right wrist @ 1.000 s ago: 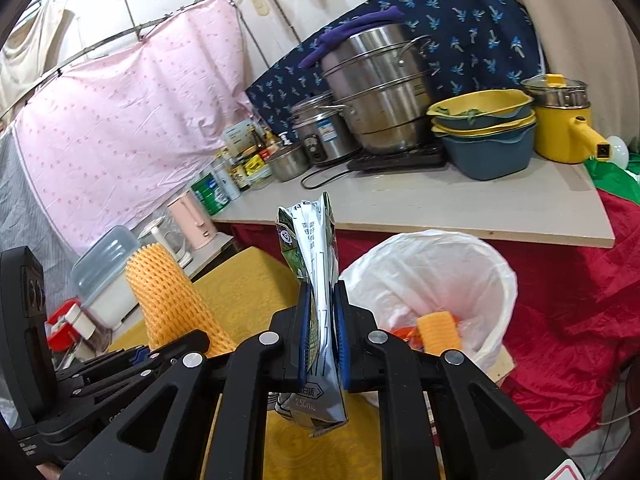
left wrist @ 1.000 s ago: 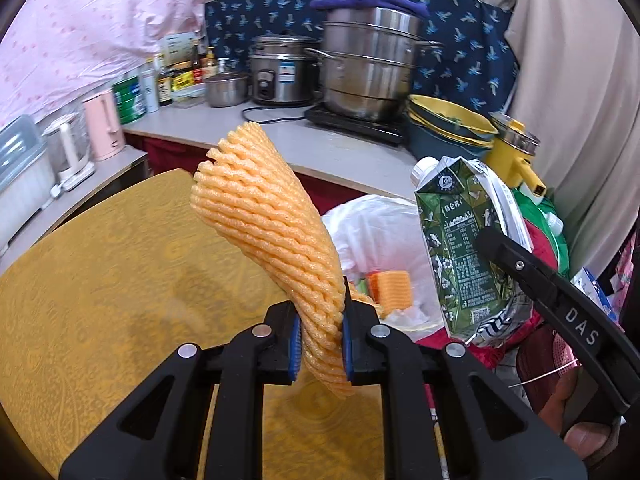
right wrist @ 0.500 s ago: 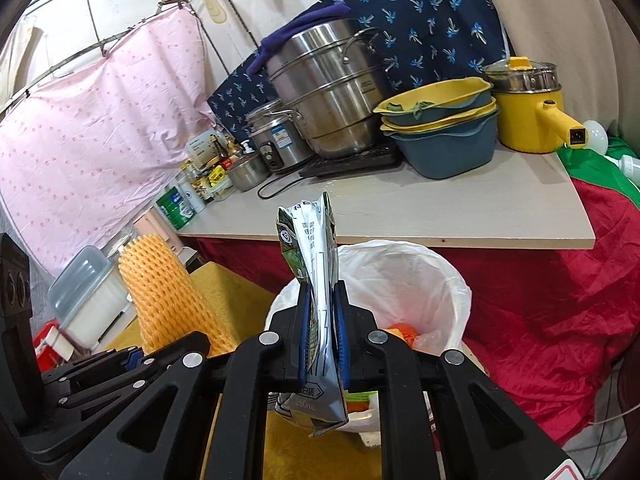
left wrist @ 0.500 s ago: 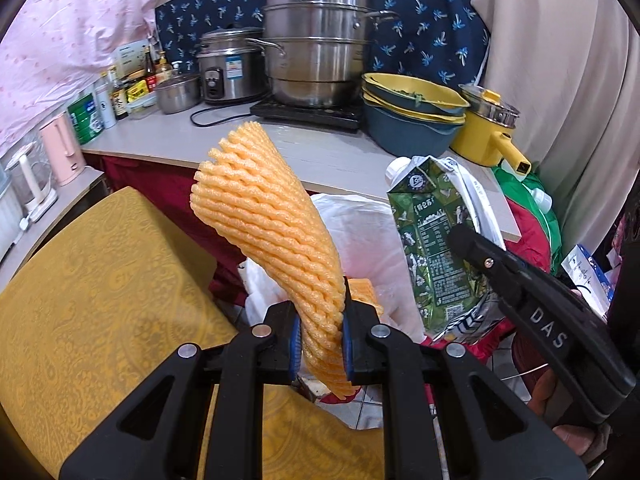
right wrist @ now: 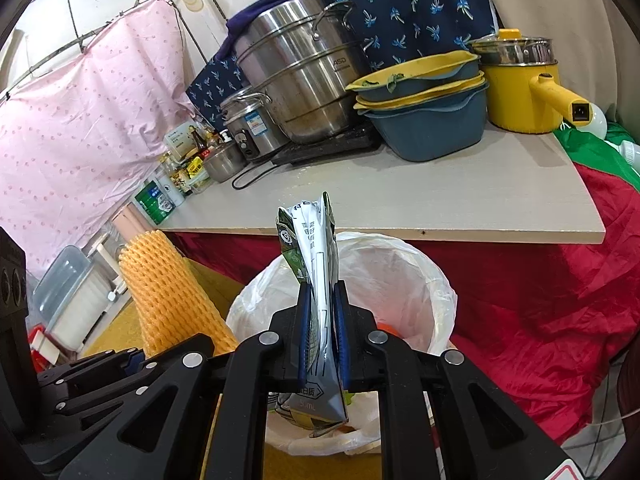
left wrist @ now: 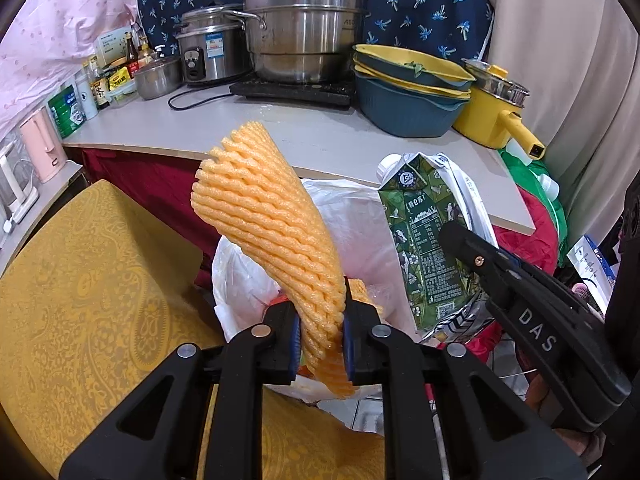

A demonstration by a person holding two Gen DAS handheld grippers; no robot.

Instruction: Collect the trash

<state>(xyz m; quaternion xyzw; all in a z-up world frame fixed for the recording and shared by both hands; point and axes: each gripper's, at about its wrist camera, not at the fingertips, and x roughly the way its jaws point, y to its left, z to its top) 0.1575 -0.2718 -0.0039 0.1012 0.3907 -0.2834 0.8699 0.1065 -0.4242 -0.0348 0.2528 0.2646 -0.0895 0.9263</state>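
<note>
My left gripper (left wrist: 320, 340) is shut on an orange foam fruit net (left wrist: 268, 232) that curves up and left, held over the near rim of a trash bin lined with a white bag (left wrist: 360, 224). My right gripper (right wrist: 323, 340) is shut on a flattened green milk carton (right wrist: 316, 280), upright over the same bin (right wrist: 400, 272). In the left wrist view the carton (left wrist: 424, 248) and the right gripper's finger (left wrist: 520, 304) stand to the right of the net. In the right wrist view the net (right wrist: 168, 292) stands at the left. Orange trash lies inside the bin.
A grey counter (left wrist: 304, 136) behind the bin carries a steel steamer pot (left wrist: 300, 20), a rice cooker (left wrist: 208, 56), stacked blue-yellow basins (left wrist: 408, 92), a yellow pot (left wrist: 496, 108) and bottles. A yellow patterned table (left wrist: 80, 304) lies at the left. Red cloth (right wrist: 560, 320) hangs at the right.
Both grippers have moved forward and right with their loads, from above the yellow table to over the bin. The counter and pots appear closer. Both grips are unchanged.
</note>
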